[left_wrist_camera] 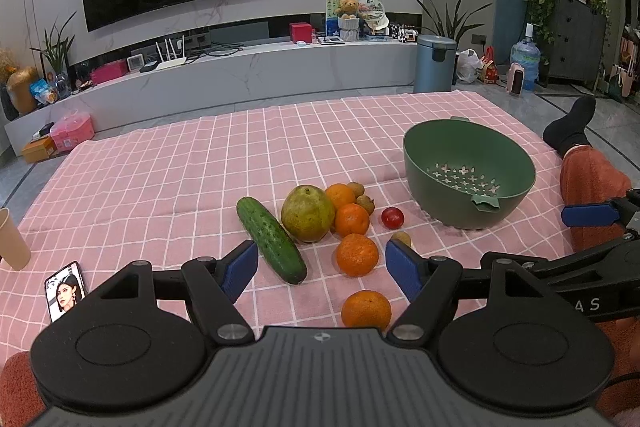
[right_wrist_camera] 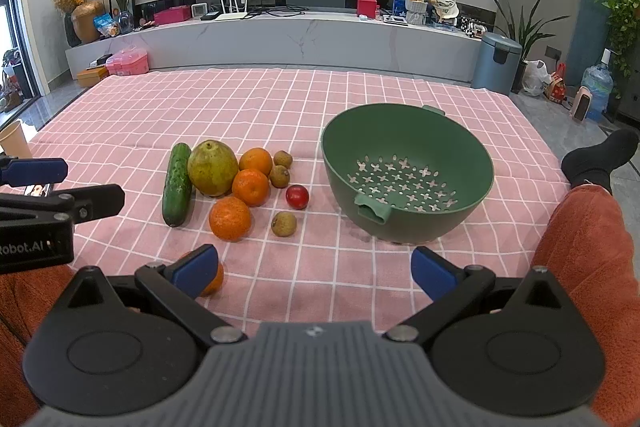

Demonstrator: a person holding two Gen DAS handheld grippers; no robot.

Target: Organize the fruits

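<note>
A green colander bowl (left_wrist_camera: 468, 179) (right_wrist_camera: 408, 187) stands empty on the pink checked cloth, right of a cluster of produce: a cucumber (left_wrist_camera: 270, 239) (right_wrist_camera: 177, 183), a large green-yellow pear (left_wrist_camera: 307, 213) (right_wrist_camera: 212, 167), several oranges (left_wrist_camera: 357, 254) (right_wrist_camera: 230, 218), small brown fruits (right_wrist_camera: 284, 223) and a red tomato (left_wrist_camera: 392, 217) (right_wrist_camera: 297, 196). My left gripper (left_wrist_camera: 320, 267) is open and empty, just short of the nearest oranges. My right gripper (right_wrist_camera: 314, 267) is open and empty, in front of the bowl; one orange (right_wrist_camera: 214, 281) lies behind its left finger.
A phone (left_wrist_camera: 65, 290) and a paper cup (left_wrist_camera: 12, 239) sit on the cloth at the left. A person's leg in orange trousers and a black sock (right_wrist_camera: 596, 163) lies at the right. A TV bench and a bin (left_wrist_camera: 434, 63) stand beyond the cloth.
</note>
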